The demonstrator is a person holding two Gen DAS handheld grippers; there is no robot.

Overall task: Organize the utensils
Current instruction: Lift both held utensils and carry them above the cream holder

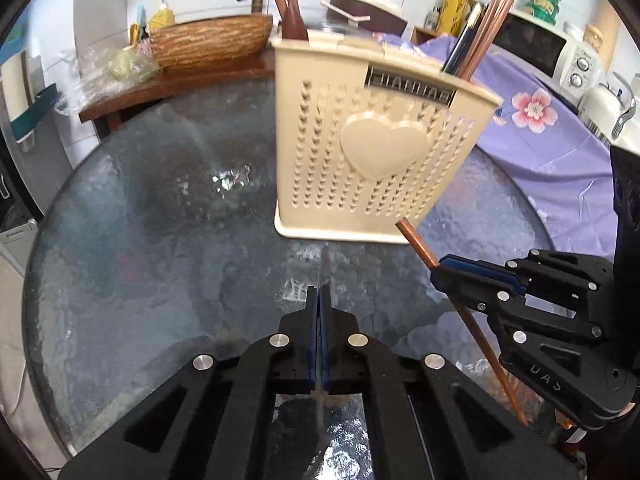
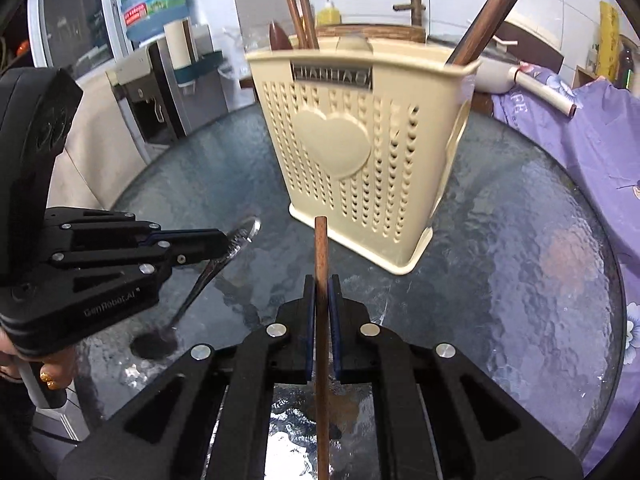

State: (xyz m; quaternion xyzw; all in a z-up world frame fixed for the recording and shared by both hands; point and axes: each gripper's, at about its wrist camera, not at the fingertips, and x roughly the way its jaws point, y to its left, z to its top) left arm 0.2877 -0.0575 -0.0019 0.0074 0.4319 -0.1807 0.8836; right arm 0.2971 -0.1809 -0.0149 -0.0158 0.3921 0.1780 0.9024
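Note:
A beige perforated utensil holder (image 1: 368,152) with a heart on its side stands on the round glass table (image 1: 160,220); it also shows in the right wrist view (image 2: 360,152). Brown chopsticks and a dark utensil stand in it. My left gripper (image 1: 319,292) is shut on a thin metal spoon (image 2: 208,276), seen edge-on between its pads. My right gripper (image 2: 322,284) is shut on a brown chopstick (image 2: 321,320), which points toward the holder; the chopstick also shows in the left wrist view (image 1: 460,312). Both grippers hover above the table in front of the holder.
A woven basket (image 1: 208,42) sits on a wooden shelf behind the table. A purple flowered cloth (image 1: 560,148) covers the surface to the right, with a microwave (image 1: 536,48) behind it. A water dispenser (image 2: 152,92) stands at the left.

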